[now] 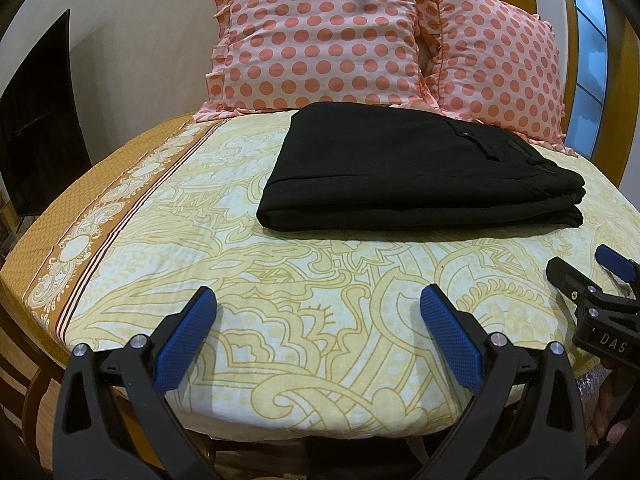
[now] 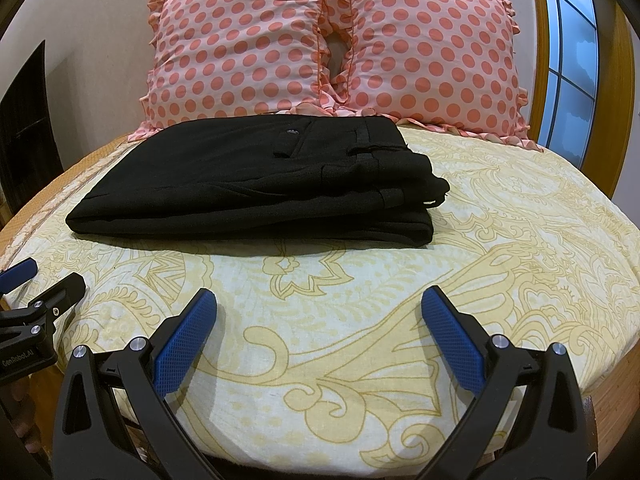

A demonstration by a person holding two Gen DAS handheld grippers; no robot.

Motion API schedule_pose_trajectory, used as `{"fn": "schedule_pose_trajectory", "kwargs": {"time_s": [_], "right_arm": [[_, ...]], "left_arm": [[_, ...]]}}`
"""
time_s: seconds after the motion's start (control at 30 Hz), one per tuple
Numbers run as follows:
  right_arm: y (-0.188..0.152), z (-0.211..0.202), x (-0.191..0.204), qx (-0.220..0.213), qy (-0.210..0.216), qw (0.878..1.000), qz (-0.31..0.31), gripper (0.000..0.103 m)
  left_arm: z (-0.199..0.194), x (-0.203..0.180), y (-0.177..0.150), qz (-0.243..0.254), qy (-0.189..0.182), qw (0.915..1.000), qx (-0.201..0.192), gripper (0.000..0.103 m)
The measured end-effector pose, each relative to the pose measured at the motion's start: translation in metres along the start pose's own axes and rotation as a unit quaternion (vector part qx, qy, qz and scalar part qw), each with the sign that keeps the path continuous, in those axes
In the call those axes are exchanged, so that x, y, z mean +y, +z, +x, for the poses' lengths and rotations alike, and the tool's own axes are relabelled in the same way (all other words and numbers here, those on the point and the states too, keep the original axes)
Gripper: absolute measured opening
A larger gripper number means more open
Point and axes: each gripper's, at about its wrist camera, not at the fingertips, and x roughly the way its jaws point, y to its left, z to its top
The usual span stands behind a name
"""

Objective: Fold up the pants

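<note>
Black pants point(image 1: 416, 168) lie folded into a flat rectangular stack on the bed, in front of the pillows; they also show in the right wrist view point(image 2: 256, 180), with the pocket button and waistband on top. My left gripper point(image 1: 318, 320) is open and empty, hovering over the near part of the bed, well short of the pants. My right gripper point(image 2: 319, 320) is open and empty, also near the bed's front edge. The right gripper shows at the right edge of the left wrist view point(image 1: 588, 280); the left gripper shows at the left edge of the right wrist view point(image 2: 36, 284).
The bed has a yellow patterned sheet point(image 1: 280, 280) with an orange border on the left. Two pink polka-dot pillows point(image 1: 320, 36) point(image 2: 432, 52) stand at the head. A dark screen point(image 1: 36, 120) is at left, a window point(image 2: 568, 60) at right.
</note>
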Motion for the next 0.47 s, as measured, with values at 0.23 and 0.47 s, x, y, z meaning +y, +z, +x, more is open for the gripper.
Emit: {"fn": "schedule_pose_trajectory", "kwargs": {"time_s": [0.23, 0.47], "right_arm": [[-0.0002, 0.0001, 0.0001, -0.001, 0.000, 1.000, 0.000, 0.102], [-0.0003, 0.0004, 0.0006, -0.001, -0.001, 1.000, 0.001, 0.102]], "left_arm": [[0.0009, 0.0015, 0.0006, 0.002, -0.002, 1.0000, -0.003, 0.101], [0.0009, 0.0008, 0.0009, 0.002, -0.002, 1.0000, -0.005, 0.101]]}}
